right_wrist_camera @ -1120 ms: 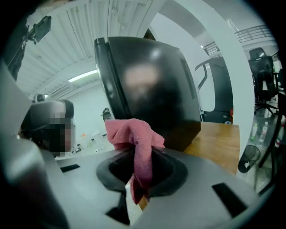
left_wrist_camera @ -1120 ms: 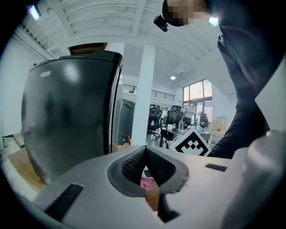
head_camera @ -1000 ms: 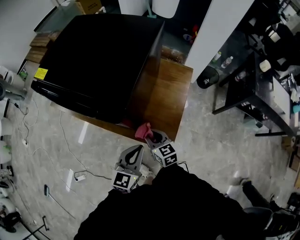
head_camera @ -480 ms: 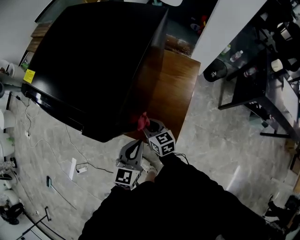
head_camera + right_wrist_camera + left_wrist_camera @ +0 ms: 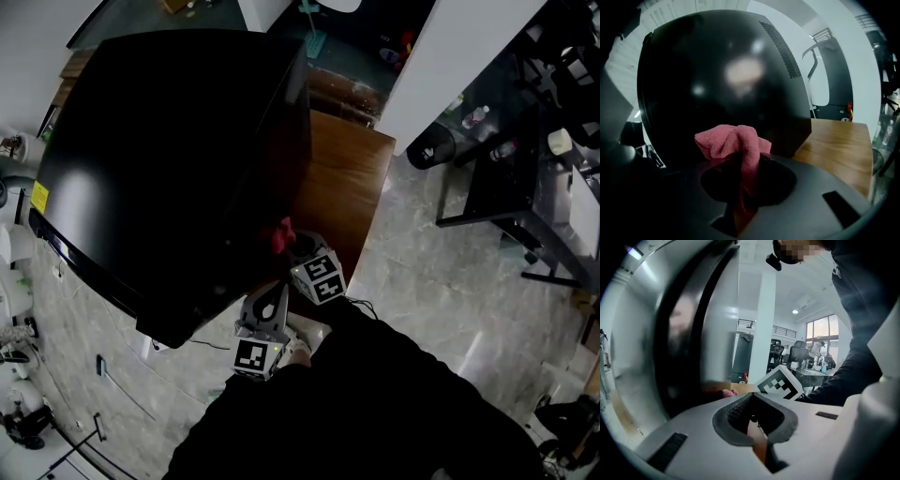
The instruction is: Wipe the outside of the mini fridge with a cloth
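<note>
The black mini fridge stands on a wooden cabinet. My right gripper is shut on a pink cloth, and the cloth is against the fridge's dark side wall near its lower front corner. In the right gripper view the cloth bunches out of the right gripper, with the fridge side close behind it. My left gripper hangs just below and to the left, shut and holding nothing. The left gripper view shows that gripper beside the fridge's glossy edge.
The cabinet's wooden top runs on to the right of the fridge. A white pillar and a black desk stand to the right on the grey tiled floor. Cables trail over the floor at left.
My right gripper has carried the cloth up from the cabinet's lower front edge onto the fridge's side. The left gripper followed a little. The head view has swung closer over the fridge.
</note>
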{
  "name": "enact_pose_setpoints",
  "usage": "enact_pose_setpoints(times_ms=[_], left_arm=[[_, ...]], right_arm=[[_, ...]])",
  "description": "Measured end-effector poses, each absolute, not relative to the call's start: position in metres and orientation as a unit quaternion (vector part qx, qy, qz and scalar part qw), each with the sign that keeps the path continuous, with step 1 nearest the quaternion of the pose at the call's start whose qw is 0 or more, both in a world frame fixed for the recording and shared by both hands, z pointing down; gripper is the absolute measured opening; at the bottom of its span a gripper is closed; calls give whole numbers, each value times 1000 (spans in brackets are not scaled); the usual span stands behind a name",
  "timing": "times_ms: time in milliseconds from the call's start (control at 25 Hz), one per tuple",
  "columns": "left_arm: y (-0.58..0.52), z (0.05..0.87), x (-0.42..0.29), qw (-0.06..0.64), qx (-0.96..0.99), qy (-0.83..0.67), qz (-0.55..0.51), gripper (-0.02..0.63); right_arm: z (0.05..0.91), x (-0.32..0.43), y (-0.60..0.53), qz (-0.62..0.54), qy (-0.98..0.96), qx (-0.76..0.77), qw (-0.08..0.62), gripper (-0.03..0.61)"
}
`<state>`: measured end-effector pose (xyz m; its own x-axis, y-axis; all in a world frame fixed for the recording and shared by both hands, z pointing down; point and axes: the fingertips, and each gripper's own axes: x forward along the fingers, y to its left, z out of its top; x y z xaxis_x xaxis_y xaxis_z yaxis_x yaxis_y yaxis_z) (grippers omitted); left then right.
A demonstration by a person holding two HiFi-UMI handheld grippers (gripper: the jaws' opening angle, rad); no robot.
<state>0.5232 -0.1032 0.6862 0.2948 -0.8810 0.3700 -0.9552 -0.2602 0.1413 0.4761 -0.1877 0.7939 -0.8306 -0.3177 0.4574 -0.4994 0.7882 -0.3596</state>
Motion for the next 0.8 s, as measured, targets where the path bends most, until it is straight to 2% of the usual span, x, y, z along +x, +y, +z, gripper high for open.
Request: enact_pose_setpoints(times_ms=[520,800], left_arm=[[-195,677,549,158,780,-597,101,6],[-184,665,556,157,772,-606,106,6]], right_arm=[[808,491,-311,185,-931,217,226,75],[816,498,-348,179,-933,209,230,75]])
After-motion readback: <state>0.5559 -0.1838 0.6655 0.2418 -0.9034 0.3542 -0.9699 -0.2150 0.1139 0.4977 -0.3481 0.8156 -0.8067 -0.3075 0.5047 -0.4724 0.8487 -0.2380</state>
